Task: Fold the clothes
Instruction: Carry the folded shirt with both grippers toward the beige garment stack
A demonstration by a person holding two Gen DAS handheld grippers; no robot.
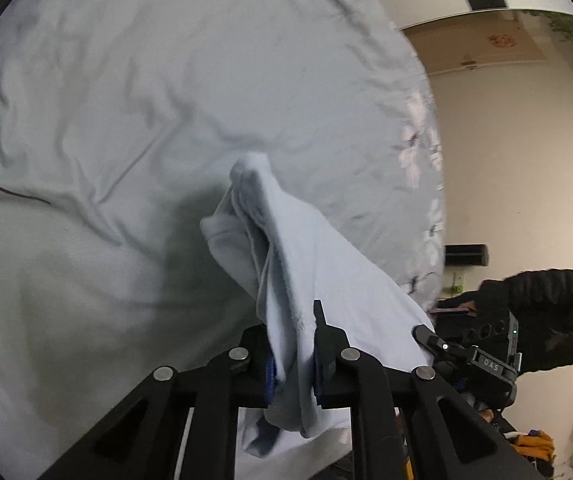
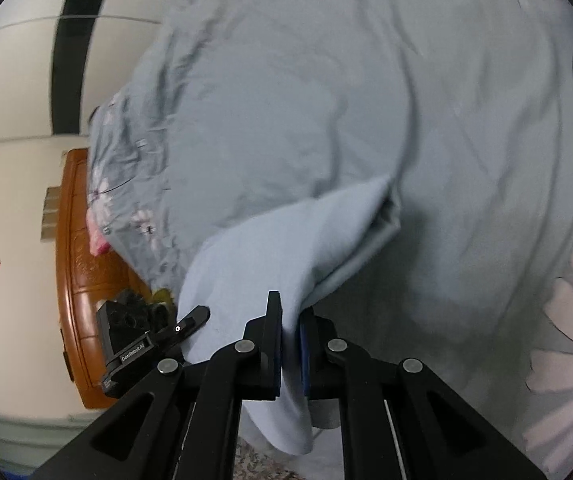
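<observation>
Both sets of fingers are clamped tight on the cloth: left gripper (image 1: 294, 356) and right gripper (image 2: 290, 354) each pinch a bunched edge of the soft pale-blue cloth (image 1: 282, 248), held over the wrinkly grey bed (image 1: 106, 120).

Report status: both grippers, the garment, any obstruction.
Left gripper shut on light blue garment. Right gripper shut on it too. Garment lifted above the bedsheet. Nothing in the way.

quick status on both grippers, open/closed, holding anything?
Left gripper: closed, pinching the light blue garment.
Right gripper: closed, pinching the same light blue garment, held above the bed sheet.
</observation>
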